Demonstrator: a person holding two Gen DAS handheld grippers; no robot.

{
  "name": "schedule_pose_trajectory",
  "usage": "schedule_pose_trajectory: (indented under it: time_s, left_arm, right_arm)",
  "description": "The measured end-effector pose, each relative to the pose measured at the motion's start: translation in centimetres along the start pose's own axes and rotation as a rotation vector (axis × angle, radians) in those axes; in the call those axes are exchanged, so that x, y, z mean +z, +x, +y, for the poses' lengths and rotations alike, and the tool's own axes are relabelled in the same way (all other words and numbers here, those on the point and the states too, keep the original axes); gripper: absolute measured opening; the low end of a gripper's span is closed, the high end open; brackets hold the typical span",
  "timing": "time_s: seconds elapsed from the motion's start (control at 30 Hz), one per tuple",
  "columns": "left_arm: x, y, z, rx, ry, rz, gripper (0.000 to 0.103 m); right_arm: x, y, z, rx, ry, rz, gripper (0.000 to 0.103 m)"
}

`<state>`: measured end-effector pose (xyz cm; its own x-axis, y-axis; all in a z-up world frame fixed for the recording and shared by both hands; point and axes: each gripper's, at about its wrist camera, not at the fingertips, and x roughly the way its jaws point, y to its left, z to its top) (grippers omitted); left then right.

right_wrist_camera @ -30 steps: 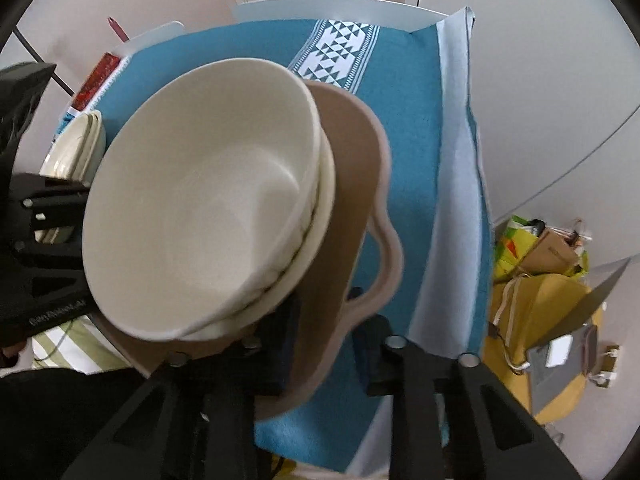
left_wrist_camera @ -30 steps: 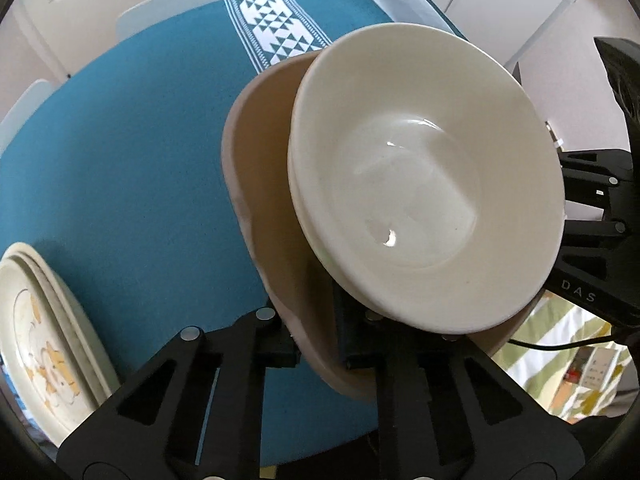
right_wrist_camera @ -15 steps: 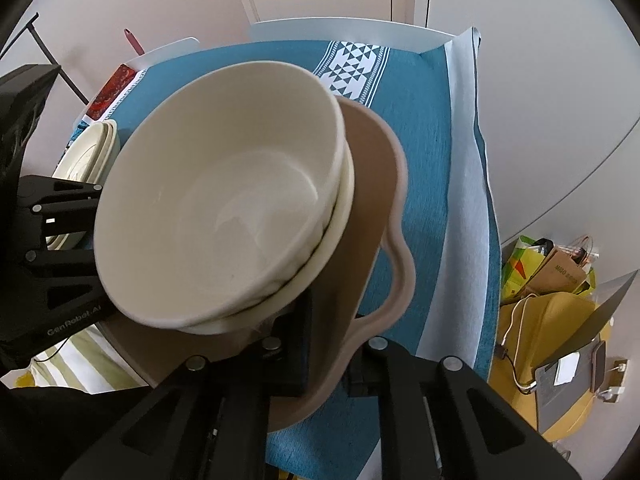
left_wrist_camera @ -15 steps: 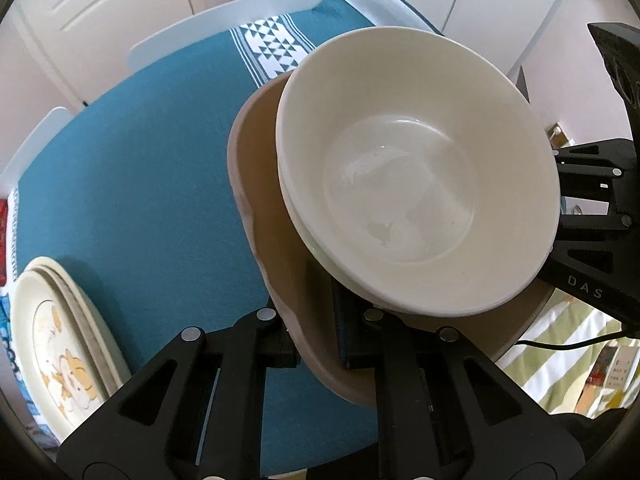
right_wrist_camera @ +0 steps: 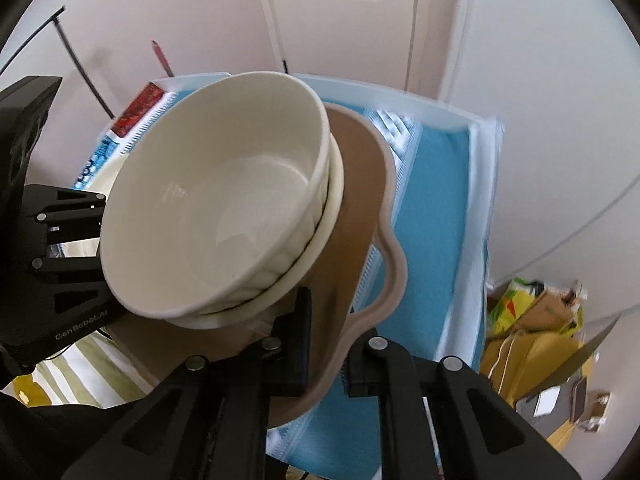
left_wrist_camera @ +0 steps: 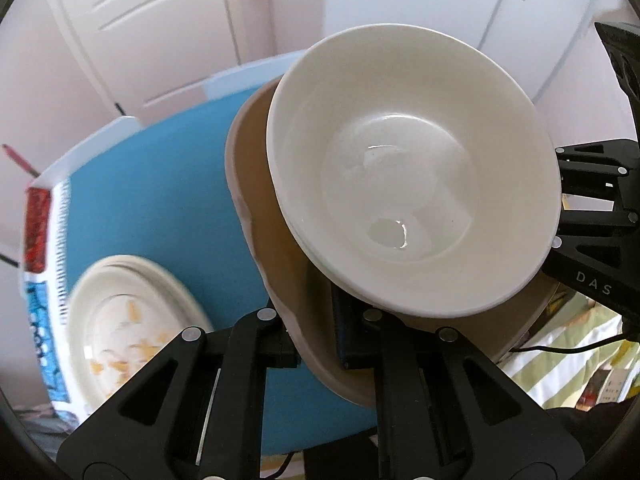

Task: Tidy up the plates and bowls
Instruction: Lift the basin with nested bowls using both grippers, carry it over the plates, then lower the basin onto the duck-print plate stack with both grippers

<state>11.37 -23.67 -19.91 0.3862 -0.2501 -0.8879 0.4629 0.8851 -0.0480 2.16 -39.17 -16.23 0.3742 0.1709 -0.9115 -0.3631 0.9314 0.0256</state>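
Tongs left and right both pinch rim of tan plate carrying stacked bowls.

— Can you read any words here?
— Yes. The left wrist view shows white letters "DAS" on the black right hand-held gripper.
— Any more?
— In the right wrist view, the black left hand-held gripper says "GenRobot.AI" in grey letters.
— Anything else?
— No, the rest is too blurry.

Left claw, right claw: matte black plastic, triangular cutouts, silver round screws, white "DAS" lettering.
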Motion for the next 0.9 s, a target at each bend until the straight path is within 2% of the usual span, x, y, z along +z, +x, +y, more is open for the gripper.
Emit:
schedule_pose_trajectory:
  time_s: [0.17, 0.33, 0.43, 0.67, 0.9]
  left_arm:
    - [-1.6, -3.4, 4.5, 0.034, -0.035, -0.018, 0.009]
    - [-2.8, -3.9, 9.5, 0.037, -0.049, 0.006, 0.009]
    - [-4.7, -4.6, 12.6, 0.043, -0.046, 0.024, 0.009]
    - [-8.4, -2.6, 18.6, 0.023, -0.038, 0.081, 0.009]
    - [-10.5, -0.4, 20.5, -0.011, -0.014, 0.104, 0.009]
  right_arm:
    - [3.0, -0.4, 4.7, 0.014, -0.039, -0.021, 0.011]
    - [4.7, 0.5, 9.8, 0.02, -0.042, -0.019, 0.011]
    - [5.5, 1.7, 13.4, 0.032, -0.037, -0.012, 0.011]
    - [5.5, 5.3, 19.1, 0.044, 0.009, 0.016, 0.011]
    - [4.6, 7.7, 21.6, 0.019, 0.054, 0.038, 0.011]
